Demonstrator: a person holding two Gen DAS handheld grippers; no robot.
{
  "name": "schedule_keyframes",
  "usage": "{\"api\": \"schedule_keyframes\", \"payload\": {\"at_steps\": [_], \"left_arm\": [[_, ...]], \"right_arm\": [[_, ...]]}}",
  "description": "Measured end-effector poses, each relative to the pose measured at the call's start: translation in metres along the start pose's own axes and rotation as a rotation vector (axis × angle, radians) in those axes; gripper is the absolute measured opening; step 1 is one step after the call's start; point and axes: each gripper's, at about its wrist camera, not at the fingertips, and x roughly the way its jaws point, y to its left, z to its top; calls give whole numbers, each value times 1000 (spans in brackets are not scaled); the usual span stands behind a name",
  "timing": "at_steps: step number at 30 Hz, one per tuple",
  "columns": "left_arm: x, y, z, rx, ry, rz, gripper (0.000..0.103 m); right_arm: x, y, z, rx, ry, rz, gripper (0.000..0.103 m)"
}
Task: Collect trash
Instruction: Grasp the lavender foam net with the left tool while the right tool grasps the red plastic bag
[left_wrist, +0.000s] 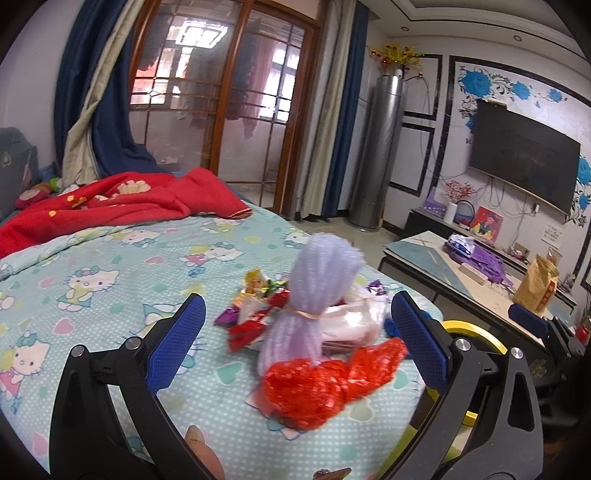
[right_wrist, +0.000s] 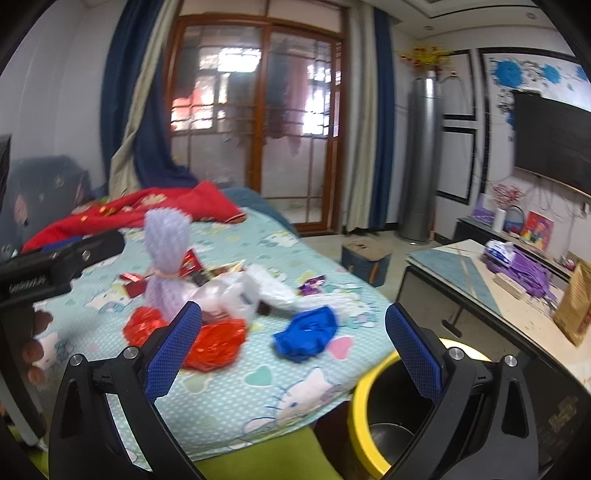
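Red crinkled plastic (left_wrist: 325, 384) lies on the bed (left_wrist: 122, 295) straight ahead of the left claw (left_wrist: 299, 343), nearest of all the litter and roughly centred between its two blue pads; its long axis runs crosswise, from one pad toward the other, with the higher end to the right. Just behind it, and touching or nearly so, stands a lilac mesh bundle (left_wrist: 314, 291) tied with a rubber band, and behind that a heap of clear plastic bags (left_wrist: 351, 321) and bright foil wrappers (left_wrist: 255, 299). The left claw is spread wide, pinching nothing and touching nothing I can make out, though the red piece sits between the pads in the frame. The right claw (right_wrist: 291, 350) is likewise spread wide and empty; it hangs over the edge of the bed, with a crumpled blue piece (right_wrist: 306, 332) ahead between its pads and the yellow-rimmed bin (right_wrist: 369, 417) low to its right, beside the bed. By my judgement the left hand is the nearer to the red plastic and the right to the blue piece, so each has a ready pick. The bin lies on the right-hand side, so anything the left claw takes must cross over to reach it. Both views are somewhat blurred, so fine contact is hard to tell.
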Motion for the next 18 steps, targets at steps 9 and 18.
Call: {"api": "schedule_keyframes", "payload": {"at_steps": [9, 18], "left_arm": [[12, 27, 15, -8, 29, -14, 93], [48, 22, 35, 54, 118, -132, 93]], "right_arm": [[34, 20, 2, 8, 103, 120, 97], [73, 20, 2, 93, 215, 170, 89]]}}
